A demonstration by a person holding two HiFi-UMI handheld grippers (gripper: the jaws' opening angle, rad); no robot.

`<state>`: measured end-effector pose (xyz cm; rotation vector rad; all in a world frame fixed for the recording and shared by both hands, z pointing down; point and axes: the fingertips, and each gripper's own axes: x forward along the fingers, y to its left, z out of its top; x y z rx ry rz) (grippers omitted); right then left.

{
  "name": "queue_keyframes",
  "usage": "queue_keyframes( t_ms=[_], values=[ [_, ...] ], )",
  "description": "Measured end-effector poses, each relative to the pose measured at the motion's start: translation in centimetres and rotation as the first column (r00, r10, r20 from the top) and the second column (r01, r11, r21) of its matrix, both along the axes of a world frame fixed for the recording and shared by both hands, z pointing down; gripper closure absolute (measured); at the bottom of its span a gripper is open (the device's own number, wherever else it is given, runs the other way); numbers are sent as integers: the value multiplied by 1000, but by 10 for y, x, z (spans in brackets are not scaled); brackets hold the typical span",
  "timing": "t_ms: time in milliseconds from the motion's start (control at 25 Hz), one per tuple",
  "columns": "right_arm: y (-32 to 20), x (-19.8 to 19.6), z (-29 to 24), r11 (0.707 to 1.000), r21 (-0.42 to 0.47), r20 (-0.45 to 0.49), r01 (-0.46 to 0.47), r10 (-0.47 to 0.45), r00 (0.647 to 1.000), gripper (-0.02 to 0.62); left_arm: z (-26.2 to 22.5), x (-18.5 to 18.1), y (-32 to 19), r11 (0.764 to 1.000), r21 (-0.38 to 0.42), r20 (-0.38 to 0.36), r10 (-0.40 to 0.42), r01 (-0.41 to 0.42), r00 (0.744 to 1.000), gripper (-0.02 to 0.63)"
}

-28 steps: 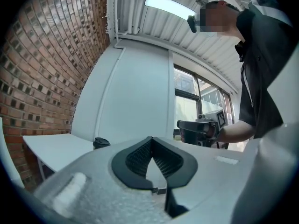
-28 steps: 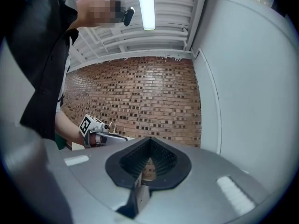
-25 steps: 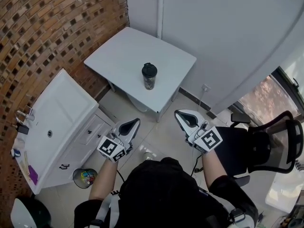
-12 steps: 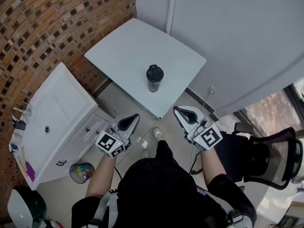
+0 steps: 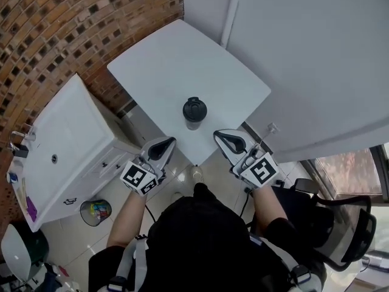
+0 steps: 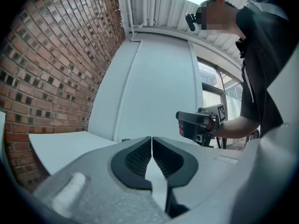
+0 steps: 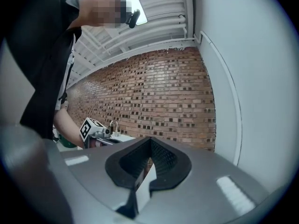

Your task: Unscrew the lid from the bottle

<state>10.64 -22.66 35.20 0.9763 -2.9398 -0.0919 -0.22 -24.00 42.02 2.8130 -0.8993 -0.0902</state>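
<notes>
Near the front edge of the smooth white table (image 5: 164, 66) stands the round-lidded bottle (image 5: 194, 115); we hold left gripper (image 5: 166, 141) and right gripper (image 5: 220, 134) shut, empty, nearer than before.

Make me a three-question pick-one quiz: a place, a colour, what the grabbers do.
1. Where is the bottle? A on the white table; B in a sink; C on the floor.
2. What colour is its lid? A red; B black; C yellow.
3. How are the left gripper and right gripper? A wide open; B shut and empty; C squeezing the bottle.
Answers: A, it stands on the table. B, the top looks black. B, both jaw pairs meet on nothing.
</notes>
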Motion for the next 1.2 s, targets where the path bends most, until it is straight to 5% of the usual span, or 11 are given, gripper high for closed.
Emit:
queue_keyframes(
  t_ms=[240,480,560,880,1200],
  values=[
    [-40,10,11,999,-22,21,47,-47,999,592,25,11,-37,998,-8,62,-55,55,997,533],
    [-72,13,35,995,-53,21,79,-78,997,592,72,21,-57,994,-44,136,-94,100,986,237],
    [-78,8,42,994,-78,30,80,-78,997,592,90,25,-65,992,-69,144,-91,102,985,201],
    [-81,16,78,991,-131,28,24,-20,999,592,151,52,-80,997,-79,260,31,-11,965,204],
    [-83,35,102,984,-166,13,-58,61,998,592,169,67,-101,992,-85,259,116,-97,959,206]
  ],
)
